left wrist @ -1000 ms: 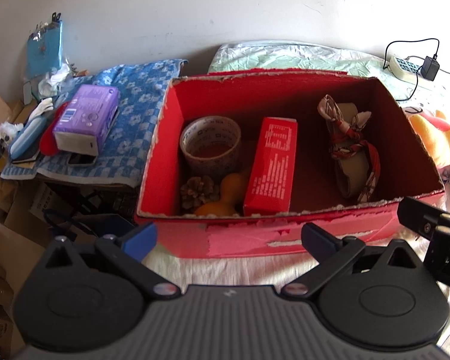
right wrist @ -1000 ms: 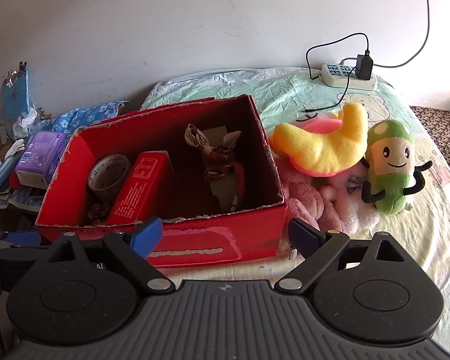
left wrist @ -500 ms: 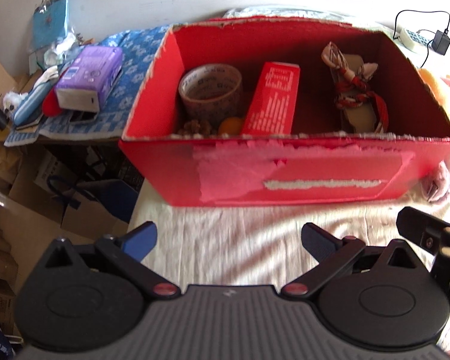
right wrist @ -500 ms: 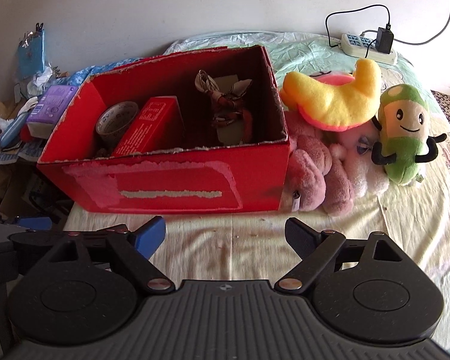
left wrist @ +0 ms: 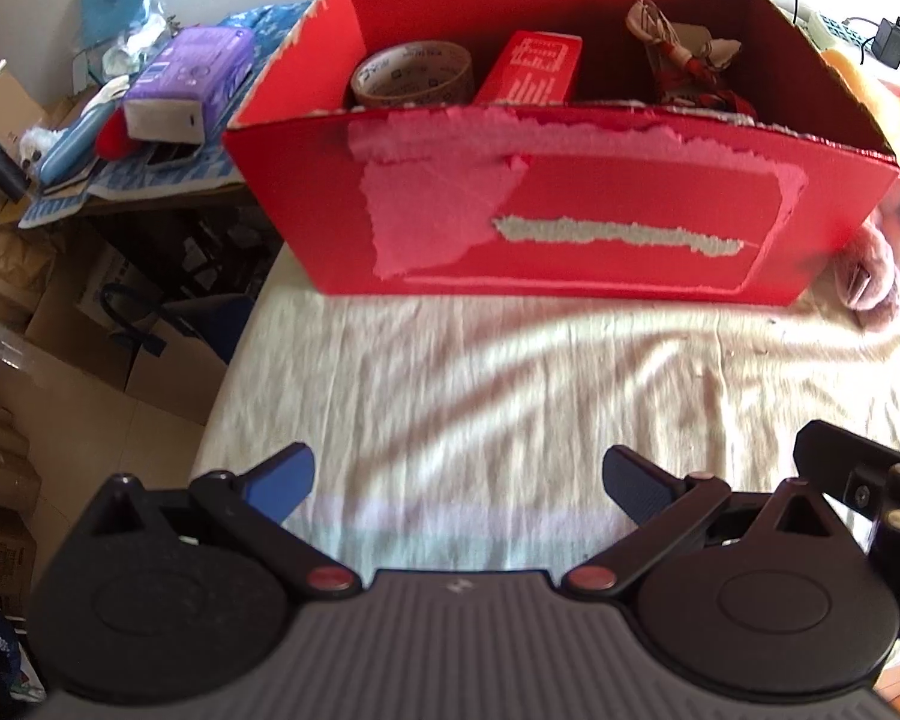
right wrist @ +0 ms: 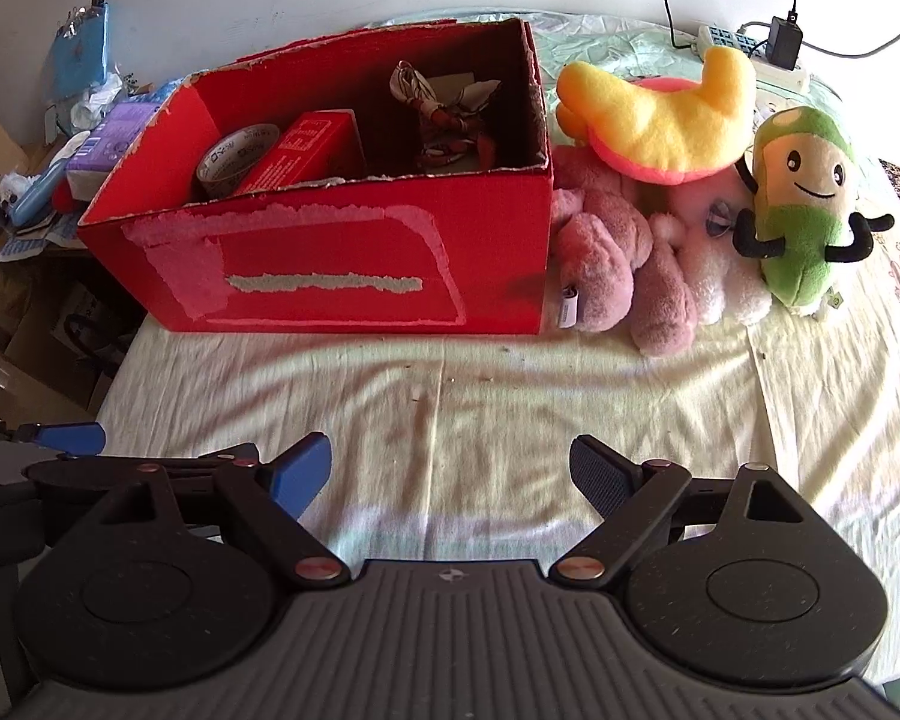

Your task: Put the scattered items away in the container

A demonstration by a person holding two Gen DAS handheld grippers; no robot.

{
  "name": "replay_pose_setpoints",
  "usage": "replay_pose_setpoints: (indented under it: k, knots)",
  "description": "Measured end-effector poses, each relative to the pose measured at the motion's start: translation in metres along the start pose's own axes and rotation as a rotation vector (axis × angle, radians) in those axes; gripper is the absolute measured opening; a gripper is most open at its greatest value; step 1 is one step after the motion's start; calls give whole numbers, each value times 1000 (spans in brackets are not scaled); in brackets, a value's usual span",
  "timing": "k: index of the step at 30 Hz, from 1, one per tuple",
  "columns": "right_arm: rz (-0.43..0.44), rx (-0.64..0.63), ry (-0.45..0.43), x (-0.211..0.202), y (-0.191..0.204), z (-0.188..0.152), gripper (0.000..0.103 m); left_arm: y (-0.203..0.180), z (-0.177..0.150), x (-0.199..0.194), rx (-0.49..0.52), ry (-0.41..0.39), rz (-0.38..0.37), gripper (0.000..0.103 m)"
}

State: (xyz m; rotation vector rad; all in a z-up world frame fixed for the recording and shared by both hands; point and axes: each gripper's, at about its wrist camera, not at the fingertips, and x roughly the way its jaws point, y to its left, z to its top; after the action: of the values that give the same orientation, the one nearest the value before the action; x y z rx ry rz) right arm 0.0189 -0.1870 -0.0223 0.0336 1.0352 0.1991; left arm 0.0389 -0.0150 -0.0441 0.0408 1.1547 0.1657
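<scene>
left hand-held gripper (left wrist: 457,483) spread empty, right hand-held gripper (right wrist: 450,471) likewise, red box (right wrist: 342,264) beyond

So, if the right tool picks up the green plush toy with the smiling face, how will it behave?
The green plush toy with the smiling face looks soft, so it would probably squash between the fingers rather than slip. Its thin black arms would likely dangle. It seems light for its size, and since it leans on the pink fluffy plush toy, that one may shift too.

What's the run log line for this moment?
left gripper open, empty | right gripper open, empty | red box holds tape, carton
</scene>
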Motion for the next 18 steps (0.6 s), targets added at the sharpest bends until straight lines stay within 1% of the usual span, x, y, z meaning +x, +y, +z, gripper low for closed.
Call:
replay_pose_setpoints:
  k: [4,12,18]
  knots:
    - [4,-2,24,3,-3,-6,89,-4,-8,3,2,16,4,102]
    - [19,1,8,0,-4,-5,89,-8,-14,1,0,16,24,102]
    - [23,-3,-17,-3,-3,-1,89,-4,-9,-4,-12,2,28,102]
